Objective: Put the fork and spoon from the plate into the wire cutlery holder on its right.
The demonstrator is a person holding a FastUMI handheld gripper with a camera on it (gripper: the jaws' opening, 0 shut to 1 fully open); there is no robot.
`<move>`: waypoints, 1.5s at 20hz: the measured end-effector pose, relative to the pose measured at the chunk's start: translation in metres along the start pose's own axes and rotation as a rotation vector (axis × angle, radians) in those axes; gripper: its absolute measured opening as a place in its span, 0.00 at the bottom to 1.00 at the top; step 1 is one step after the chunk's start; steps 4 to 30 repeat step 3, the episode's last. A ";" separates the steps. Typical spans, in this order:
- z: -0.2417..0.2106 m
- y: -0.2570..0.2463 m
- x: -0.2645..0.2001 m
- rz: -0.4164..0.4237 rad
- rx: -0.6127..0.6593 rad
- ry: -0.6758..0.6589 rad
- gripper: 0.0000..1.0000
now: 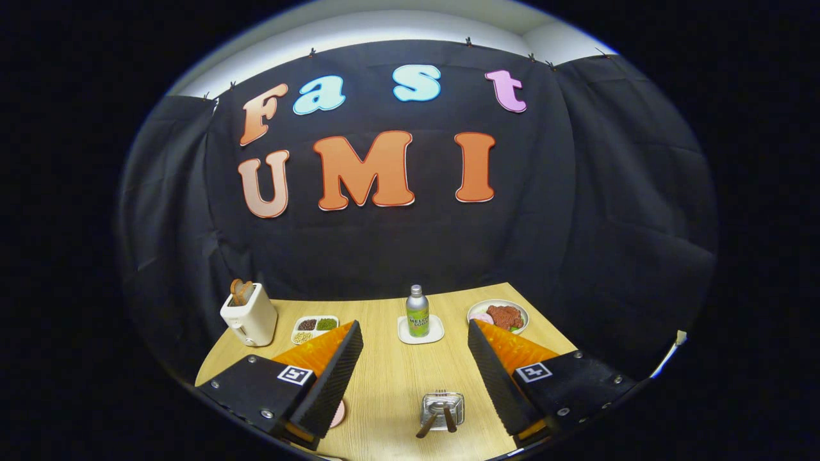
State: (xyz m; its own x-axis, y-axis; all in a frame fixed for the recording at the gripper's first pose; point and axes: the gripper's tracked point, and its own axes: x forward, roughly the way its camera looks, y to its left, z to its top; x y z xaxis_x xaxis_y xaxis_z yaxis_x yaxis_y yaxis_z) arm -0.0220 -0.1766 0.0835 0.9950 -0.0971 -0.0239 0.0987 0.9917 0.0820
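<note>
Gripper [415, 378]: hanging wide open, holding nothing, above light wooden tabletop [391, 378]; silver wire cutlery holder [442, 410] sitting between its fingers, two brown handles leaning out.

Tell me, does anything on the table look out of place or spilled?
Nothing stands out. The bottle stands upright on its small tray, the wire cutlery holder sits upright with two handles leaning out, and the tongs are open.

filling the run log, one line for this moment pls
gripper: open, holding nothing | cutlery holder: between fingers, two handles in it | plate: edge by left finger | bottle: beyond
</note>
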 end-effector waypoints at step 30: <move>0.003 0.009 -0.003 0.026 -0.009 -0.013 0.99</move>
